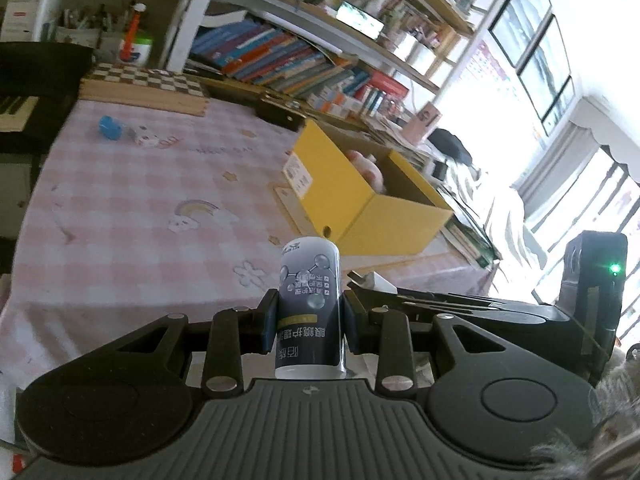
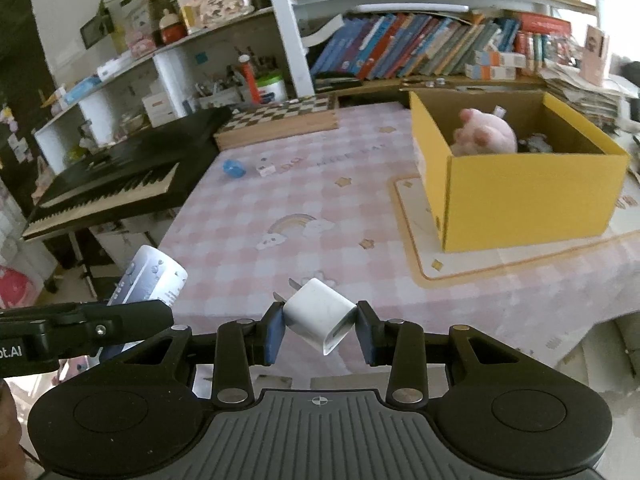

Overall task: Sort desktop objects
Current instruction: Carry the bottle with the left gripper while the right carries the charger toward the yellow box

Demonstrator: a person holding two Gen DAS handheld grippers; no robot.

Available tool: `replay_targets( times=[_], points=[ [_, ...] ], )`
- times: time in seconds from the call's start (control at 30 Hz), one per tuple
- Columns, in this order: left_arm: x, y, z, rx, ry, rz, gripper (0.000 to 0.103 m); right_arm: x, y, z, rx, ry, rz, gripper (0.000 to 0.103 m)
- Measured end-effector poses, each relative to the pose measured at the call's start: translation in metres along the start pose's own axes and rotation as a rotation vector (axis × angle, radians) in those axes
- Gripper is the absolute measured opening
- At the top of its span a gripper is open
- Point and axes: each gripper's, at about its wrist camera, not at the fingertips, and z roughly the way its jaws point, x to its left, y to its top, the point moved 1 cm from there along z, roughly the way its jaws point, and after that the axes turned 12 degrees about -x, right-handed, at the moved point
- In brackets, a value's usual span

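My left gripper (image 1: 309,320) is shut on a dark blue and white can (image 1: 309,308) with Chinese print, held above the near edge of the pink checked table (image 1: 140,200). The can also shows in the right wrist view (image 2: 150,280). My right gripper (image 2: 320,326) is shut on a white plug charger (image 2: 320,318), its prongs pointing away. The charger's tip shows in the left wrist view (image 1: 370,280). An open yellow box (image 2: 520,196) stands at the right of the table with a pink plush toy (image 2: 484,134) inside; it also shows in the left wrist view (image 1: 360,204).
A small blue object (image 2: 233,169) and a small white block (image 2: 266,168) lie at the table's far side. A chessboard box (image 2: 280,120) sits at the back. A black keyboard piano (image 2: 108,188) stands left of the table. Bookshelves (image 2: 420,48) line the back.
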Motion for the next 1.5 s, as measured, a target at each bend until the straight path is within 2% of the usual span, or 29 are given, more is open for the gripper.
replay_targets(
  times=[0.53,0.83,1.07,1.5],
  points=[
    [-0.04,-0.012,0.033,0.103,-0.167,0.068,0.03,-0.043,-0.016,-0.037,-0.029,-0.168,0.107,0.037],
    [-0.064,-0.014,0.063,0.151,-0.232,0.094,0.03,-0.071,-0.018,-0.045,-0.03,-0.228,0.145,0.037],
    [-0.087,-0.016,0.088,0.183,-0.26,0.111,0.03,-0.099,-0.013,-0.046,-0.028,-0.25,0.17,0.037],
    [-0.12,-0.01,0.137,0.181,-0.24,0.096,0.03,-0.149,0.009,-0.029,-0.001,-0.218,0.148,0.037]
  ],
)
